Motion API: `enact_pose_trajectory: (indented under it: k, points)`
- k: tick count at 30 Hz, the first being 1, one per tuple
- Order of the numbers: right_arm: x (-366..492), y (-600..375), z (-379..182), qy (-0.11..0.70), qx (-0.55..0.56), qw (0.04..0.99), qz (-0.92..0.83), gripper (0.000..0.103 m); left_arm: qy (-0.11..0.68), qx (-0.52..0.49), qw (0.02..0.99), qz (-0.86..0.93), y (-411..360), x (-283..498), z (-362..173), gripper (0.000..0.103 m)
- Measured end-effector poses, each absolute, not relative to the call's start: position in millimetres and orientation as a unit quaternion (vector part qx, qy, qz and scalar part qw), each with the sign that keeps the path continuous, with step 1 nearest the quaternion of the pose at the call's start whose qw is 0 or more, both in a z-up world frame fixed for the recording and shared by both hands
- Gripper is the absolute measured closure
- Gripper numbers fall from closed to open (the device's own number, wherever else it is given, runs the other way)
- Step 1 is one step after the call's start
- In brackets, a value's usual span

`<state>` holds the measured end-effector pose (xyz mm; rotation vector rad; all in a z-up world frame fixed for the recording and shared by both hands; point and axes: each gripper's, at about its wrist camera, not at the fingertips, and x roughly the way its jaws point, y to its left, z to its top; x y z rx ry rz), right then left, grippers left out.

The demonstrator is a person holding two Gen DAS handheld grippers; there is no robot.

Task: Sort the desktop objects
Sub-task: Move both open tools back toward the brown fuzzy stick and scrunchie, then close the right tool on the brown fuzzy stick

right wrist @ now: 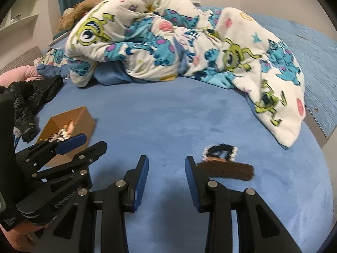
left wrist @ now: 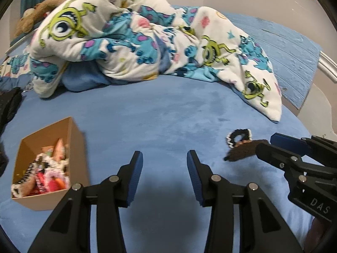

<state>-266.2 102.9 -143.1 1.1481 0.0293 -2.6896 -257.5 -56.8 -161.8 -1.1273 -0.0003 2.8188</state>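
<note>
A cardboard box (left wrist: 42,202) holding several small colourful items sits on the blue bed cover at the left; it shows again in the right wrist view (right wrist: 84,120). A black-and-white scrunchie (right wrist: 220,150) lies to the right, touching a flat brown fuzzy piece (right wrist: 229,169). My right gripper (right wrist: 166,159) is open and empty, with the brown piece just outside its right finger. My left gripper (left wrist: 164,154) is open over bare cover, right of the box. From the left wrist view, the right gripper (left wrist: 266,143) reaches the brown piece (left wrist: 244,149) and scrunchie (left wrist: 239,137).
A crumpled cartoon-monster blanket (left wrist: 147,42) fills the back of the bed, with a brown plush toy (left wrist: 38,12) behind it. A black garment (right wrist: 31,101) and pink cloth (right wrist: 19,73) lie at the left. A blue wooden board (left wrist: 294,59) borders the right.
</note>
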Motion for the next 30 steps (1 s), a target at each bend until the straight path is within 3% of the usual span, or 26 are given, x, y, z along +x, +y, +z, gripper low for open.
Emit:
enact_pose_trajectory:
  k: [6,30]
  points:
    - [-274,142,-159,0.003,0.4,0.087,-0.912,0.067,0.005,-0.373,0.07,0.925,-25,-267,-172,0.052]
    - [-333,208,-232,-0.069,0.451,0.045,-0.889,0.066,0.018,-0.394,0.09,0.915,13,-292,-213,0.052]
